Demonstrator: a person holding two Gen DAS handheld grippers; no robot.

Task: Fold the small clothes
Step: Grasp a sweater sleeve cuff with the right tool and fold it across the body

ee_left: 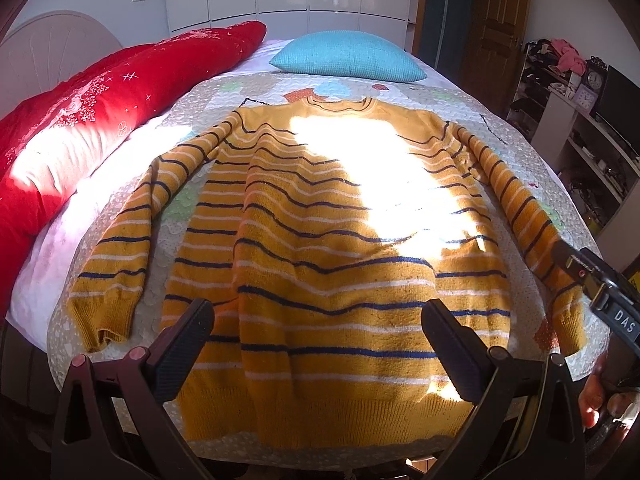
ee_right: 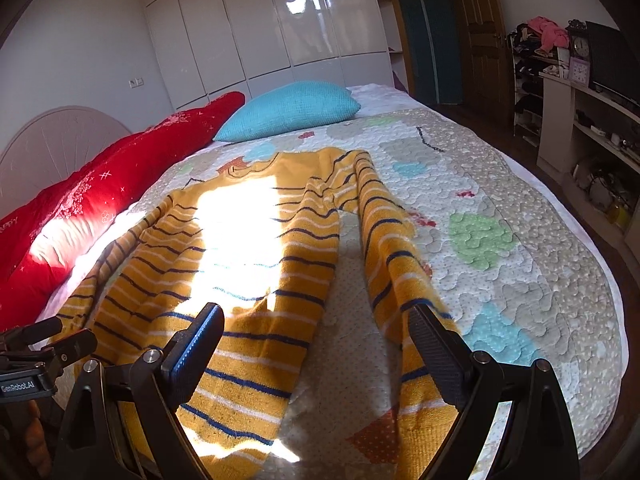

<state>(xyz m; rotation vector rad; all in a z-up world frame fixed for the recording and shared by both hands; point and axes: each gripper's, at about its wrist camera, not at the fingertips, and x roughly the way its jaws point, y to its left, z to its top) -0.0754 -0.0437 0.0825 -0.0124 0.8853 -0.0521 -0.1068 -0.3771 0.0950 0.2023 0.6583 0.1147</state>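
Note:
A mustard-yellow sweater [ee_left: 320, 240] with navy and white stripes lies flat on the quilted bedspread [ee_left: 400, 88], collar away from me, sleeves spread down both sides. My left gripper [ee_left: 316, 320] is open and empty above the sweater's hem. My right gripper [ee_right: 316, 328] is open and empty above the gap between the sweater body [ee_right: 256, 280] and its right sleeve [ee_right: 388, 248]. The right gripper's body also shows in the left wrist view [ee_left: 600, 292], beside the right cuff. Bright sunlight washes out the sweater's chest.
A red quilt [ee_left: 100, 112] lies along the left side of the bed. A turquoise pillow [ee_left: 348, 56] sits at the far end. Shelving with clutter and a clock [ee_right: 580, 48] stands at the right. White wardrobe doors [ee_right: 280, 20] fill the back wall.

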